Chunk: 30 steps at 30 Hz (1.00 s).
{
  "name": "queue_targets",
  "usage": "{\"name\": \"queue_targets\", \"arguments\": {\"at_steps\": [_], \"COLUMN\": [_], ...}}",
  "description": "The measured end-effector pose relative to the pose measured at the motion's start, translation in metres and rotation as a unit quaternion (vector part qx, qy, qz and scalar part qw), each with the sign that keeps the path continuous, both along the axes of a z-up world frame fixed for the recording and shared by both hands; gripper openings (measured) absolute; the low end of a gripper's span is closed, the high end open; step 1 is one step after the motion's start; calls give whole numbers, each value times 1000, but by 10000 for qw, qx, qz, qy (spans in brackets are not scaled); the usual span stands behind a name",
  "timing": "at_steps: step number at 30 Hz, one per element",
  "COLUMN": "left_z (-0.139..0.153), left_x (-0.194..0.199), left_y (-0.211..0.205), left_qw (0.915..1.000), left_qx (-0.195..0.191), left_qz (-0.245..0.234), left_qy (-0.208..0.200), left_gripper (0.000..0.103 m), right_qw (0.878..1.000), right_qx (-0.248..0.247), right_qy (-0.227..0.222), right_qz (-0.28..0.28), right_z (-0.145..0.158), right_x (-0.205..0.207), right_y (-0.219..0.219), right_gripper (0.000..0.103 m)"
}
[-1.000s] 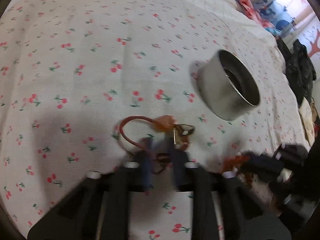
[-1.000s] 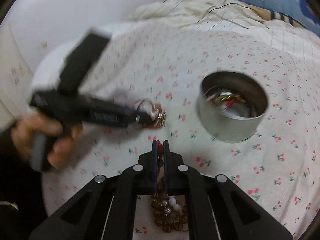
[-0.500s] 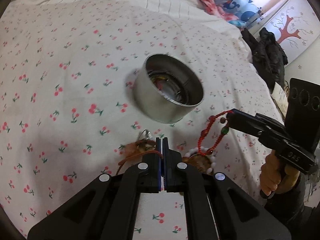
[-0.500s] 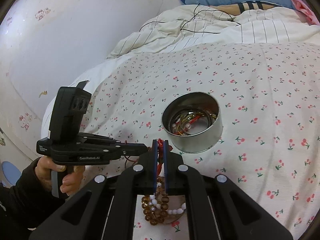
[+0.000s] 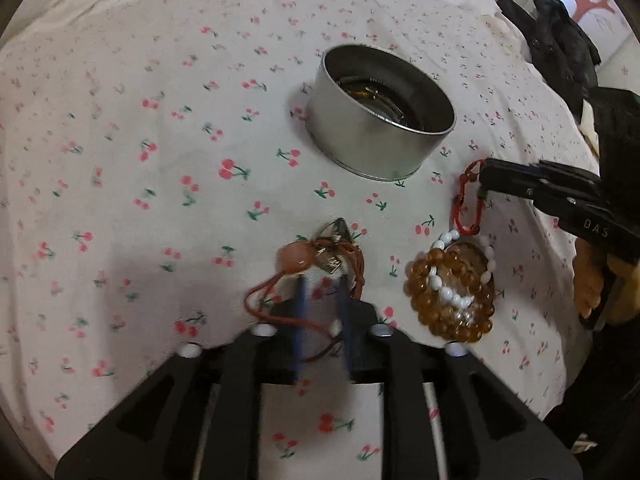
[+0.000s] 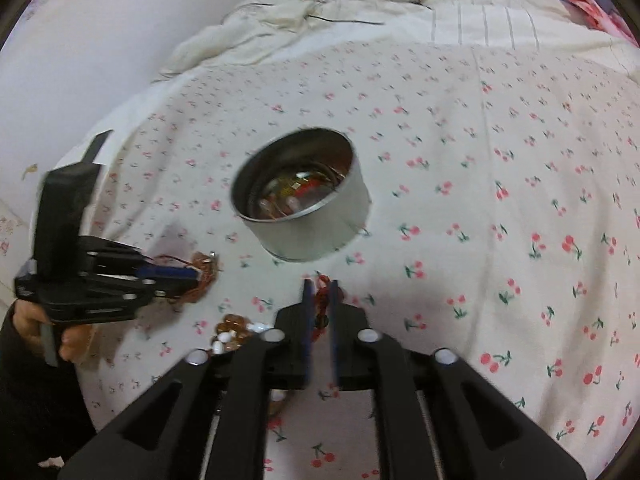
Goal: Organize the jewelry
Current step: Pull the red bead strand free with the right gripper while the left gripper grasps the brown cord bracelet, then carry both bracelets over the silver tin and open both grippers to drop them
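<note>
Left wrist view puts the red cord bracelet [image 5: 304, 280] right at my left gripper [image 5: 323, 280]: its pink stone and small metal charms lie just ahead of the fingertips, and the cord loops back between and under the two blue-padded fingers. I see those fingers standing apart with cherry-print cloth showing between them, so the left gripper is spread and the cord lies loose there, not pinched.

To the right of it, close by, the amber and white bead cluster [image 5: 452, 284] rests on the bedsheet [image 5: 140, 200]. A red string of small beads [image 5: 468, 204] rises from that cluster up to the tip of my right gripper [image 5: 486, 176], which comes in from the right edge with its tip closed on the string.

From the right wrist camera, the same red string [image 6: 320, 300] sits between the right gripper's [image 6: 319, 284] pads, which are drawn near each other, and the bead cluster [image 6: 236, 330] peeks out low on the left of the fingers.

Ahead of both grippers stands the round metal tin [image 5: 380, 116], upright on the sheet, with bangles and other pieces inside it. The tin lies apart from both bracelets.

A rumpled white quilt [image 6: 300, 12] lies past the tin.
</note>
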<state>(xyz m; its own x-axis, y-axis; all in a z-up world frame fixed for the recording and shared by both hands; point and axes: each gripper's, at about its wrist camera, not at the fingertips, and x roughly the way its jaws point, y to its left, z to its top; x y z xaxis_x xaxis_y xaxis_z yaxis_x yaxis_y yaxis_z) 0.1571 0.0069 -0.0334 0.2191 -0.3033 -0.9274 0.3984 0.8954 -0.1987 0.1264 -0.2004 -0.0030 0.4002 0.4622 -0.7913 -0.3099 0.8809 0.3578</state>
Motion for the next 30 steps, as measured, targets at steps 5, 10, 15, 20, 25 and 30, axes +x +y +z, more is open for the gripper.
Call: {"name": "queue_targets", "arguments": {"at_steps": [5, 10, 15, 20, 25, 30], "left_z": [13, 23, 7, -12, 1, 28], "left_x": [-15, -23, -13, -5, -1, -6], "left_y": [2, 9, -19, -23, -9, -10], "left_qw": [9977, 9962, 9935, 9953, 9984, 9966], "left_qx": [370, 315, 601, 725, 364, 113], "left_qz": [-515, -576, -639, -452, -226, -322], "left_qy": [-249, -571, -728, -463, -360, -746], "left_gripper": [57, 59, 64, 60, 8, 2], "right_qw": [10000, 9995, 9985, 9970, 9972, 9993], "right_qx": [-80, -300, -550, -734, -641, -117], "right_qy": [-17, 60, -7, -188, -276, -345], "right_qz": [-15, 110, 69, 178, 258, 131], "right_z": [0, -8, -19, -19, -12, 5], "right_x": [-3, -2, -3, -3, -5, -6], "right_y": [0, 11, 22, 31, 30, 14], "right_gripper": [68, 70, 71, 36, 16, 15]}}
